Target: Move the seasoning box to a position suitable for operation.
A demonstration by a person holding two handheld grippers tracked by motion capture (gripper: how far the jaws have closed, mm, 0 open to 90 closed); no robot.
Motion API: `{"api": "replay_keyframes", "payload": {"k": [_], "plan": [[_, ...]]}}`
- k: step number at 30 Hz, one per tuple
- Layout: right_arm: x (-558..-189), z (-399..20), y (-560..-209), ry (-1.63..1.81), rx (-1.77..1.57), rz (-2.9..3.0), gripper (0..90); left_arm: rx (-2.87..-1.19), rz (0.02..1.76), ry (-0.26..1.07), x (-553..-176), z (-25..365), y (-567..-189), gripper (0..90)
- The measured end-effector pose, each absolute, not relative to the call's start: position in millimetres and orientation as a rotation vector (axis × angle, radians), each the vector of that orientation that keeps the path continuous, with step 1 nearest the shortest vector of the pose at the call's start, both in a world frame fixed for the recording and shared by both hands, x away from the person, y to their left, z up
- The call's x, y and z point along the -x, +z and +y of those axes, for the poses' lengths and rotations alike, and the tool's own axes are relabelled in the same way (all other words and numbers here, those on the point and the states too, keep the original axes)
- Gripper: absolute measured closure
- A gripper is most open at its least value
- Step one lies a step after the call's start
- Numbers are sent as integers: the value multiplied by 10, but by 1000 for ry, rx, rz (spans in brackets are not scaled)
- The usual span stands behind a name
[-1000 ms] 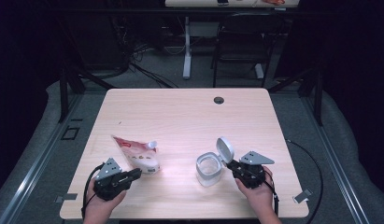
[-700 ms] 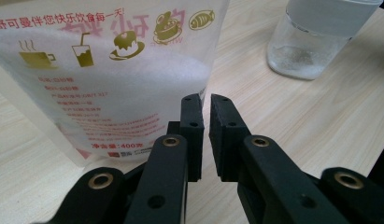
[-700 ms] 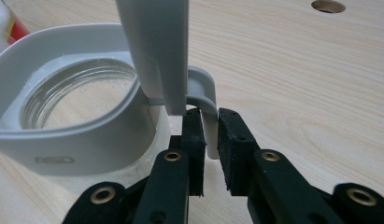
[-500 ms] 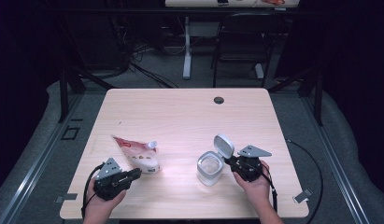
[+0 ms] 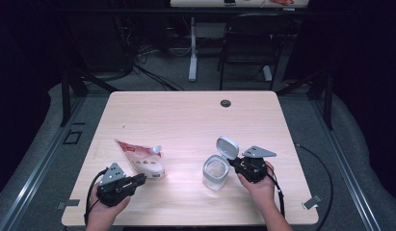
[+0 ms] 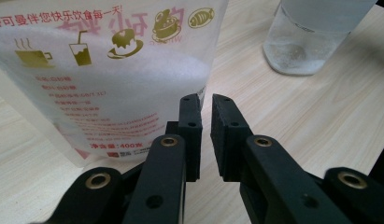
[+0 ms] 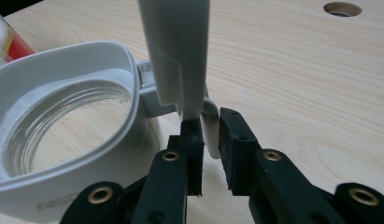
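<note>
Two grippers yours: left gripper [image 6: 206, 105] jaws narrow, empty, beside white sugar pouch [image 5: 142, 161] lying on bench [image 5: 186, 120]; right gripper [image 7: 209, 122] jaws pinch white flip lid [image 7: 180, 51] of clear glass jar [image 5: 215, 172].

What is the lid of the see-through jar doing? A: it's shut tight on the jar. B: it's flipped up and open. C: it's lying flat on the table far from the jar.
B: the lid stands up from the hinge at the rim of the jar, whose mouth is uncovered.
</note>
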State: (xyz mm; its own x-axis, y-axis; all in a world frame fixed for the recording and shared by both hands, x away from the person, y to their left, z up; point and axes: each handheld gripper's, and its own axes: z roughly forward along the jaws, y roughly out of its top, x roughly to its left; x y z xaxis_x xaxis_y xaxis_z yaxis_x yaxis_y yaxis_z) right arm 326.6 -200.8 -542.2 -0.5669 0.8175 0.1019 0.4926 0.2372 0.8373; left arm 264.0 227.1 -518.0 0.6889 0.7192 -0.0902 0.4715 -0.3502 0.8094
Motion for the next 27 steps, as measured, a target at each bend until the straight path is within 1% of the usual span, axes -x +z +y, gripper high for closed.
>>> {"api": "replay_keyframes", "payload": {"k": [7,13,17,27], "plan": [[-3298,-1978,-5414,1244,-1190,2179,800,-2013,920,360,-2642,2268,-5183,825],[-3245,-1980,-5399,1245,-1159,2169,773,-2012,926,359,-2646,2281,-5182,825],[-3142,-2026,-5357,1221,-1142,2160,747,-2006,927,367,-2643,2286,-5176,824],[-2785,-2160,-5258,1281,-1161,2118,739,-2001,935,380,-2636,2303,-5165,824]]}}
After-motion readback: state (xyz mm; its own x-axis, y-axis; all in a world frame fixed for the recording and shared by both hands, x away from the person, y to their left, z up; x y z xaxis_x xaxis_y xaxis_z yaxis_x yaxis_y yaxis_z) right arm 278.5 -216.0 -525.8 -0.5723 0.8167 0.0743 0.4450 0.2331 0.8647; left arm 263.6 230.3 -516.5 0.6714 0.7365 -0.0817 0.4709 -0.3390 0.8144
